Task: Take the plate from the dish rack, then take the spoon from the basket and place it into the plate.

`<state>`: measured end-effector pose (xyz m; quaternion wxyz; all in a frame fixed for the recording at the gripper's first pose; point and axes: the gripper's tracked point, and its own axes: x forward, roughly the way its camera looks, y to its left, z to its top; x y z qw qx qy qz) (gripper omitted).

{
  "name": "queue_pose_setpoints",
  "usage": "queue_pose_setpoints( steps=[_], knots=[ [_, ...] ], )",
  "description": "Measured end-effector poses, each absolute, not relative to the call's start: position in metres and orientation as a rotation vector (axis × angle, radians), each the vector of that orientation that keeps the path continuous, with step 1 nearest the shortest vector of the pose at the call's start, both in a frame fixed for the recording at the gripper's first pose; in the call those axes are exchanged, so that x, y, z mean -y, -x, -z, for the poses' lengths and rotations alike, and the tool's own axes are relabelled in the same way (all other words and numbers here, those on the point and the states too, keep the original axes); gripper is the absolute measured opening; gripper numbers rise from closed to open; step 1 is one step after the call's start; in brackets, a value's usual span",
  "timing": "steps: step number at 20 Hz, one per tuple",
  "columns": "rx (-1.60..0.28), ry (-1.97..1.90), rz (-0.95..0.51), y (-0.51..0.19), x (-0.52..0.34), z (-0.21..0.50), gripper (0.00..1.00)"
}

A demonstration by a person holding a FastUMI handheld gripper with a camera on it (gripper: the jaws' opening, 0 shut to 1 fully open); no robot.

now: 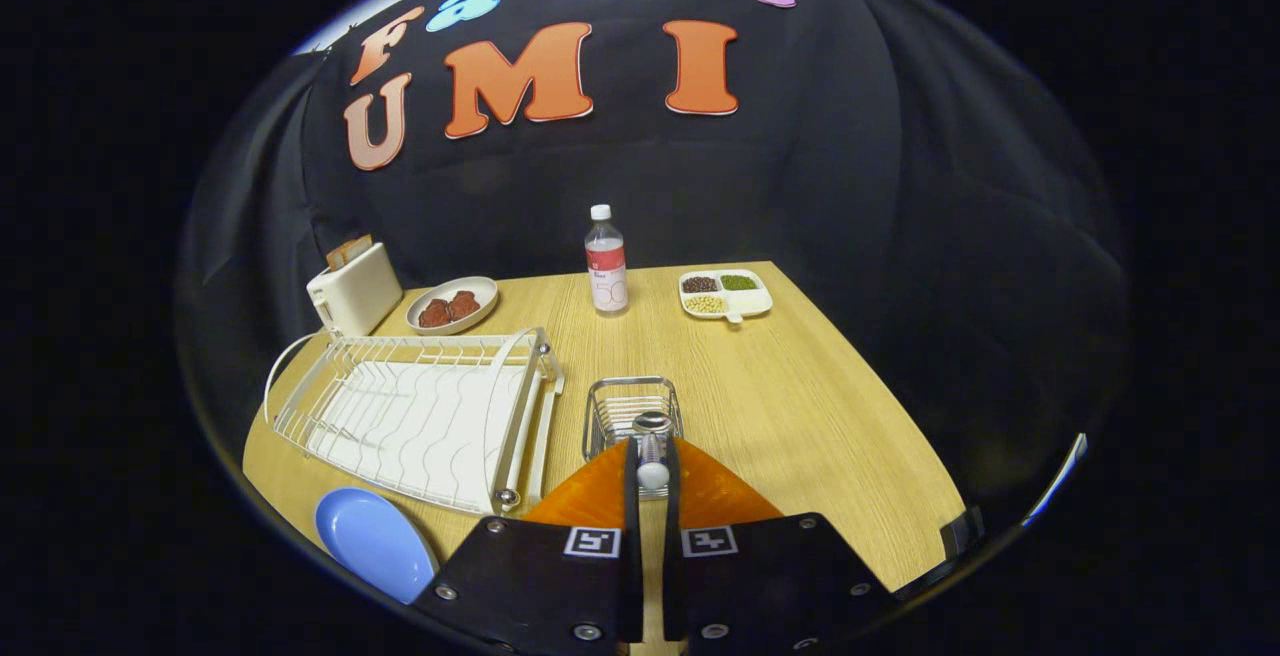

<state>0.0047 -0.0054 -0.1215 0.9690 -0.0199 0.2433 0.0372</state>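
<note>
My gripper (652, 454) is shut on the spoon (652, 426). The spoon's metal bowl sticks out just past the fingertips, and its pale handle end lies between the fingers. The spoon hangs over the near rim of the small wire basket (606, 402), which stands just ahead of the fingers on the wooden table. The blue plate (372, 539) lies flat on the table to the left of the fingers, near the table's front edge. The white wire dish rack (420, 406) stands beyond the plate, to the left of the basket, with nothing in it.
At the back of the table are a white toaster (352, 288), a dish with brown pieces of food (453, 305), a clear bottle (606, 261) and a divided tray of beans (725, 294). The table's right edge (880, 406) runs diagonally, with bare wood right of the basket.
</note>
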Motion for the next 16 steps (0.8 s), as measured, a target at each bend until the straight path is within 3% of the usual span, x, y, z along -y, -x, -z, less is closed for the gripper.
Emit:
queue_pose_setpoints(
  steps=[8,16],
  knots=[
    [-0.408,0.027,-0.076,0.046,-0.029,0.067,0.08],
    [-0.398,0.007,-0.226,0.104,-0.123,0.055,0.08]
  ],
)
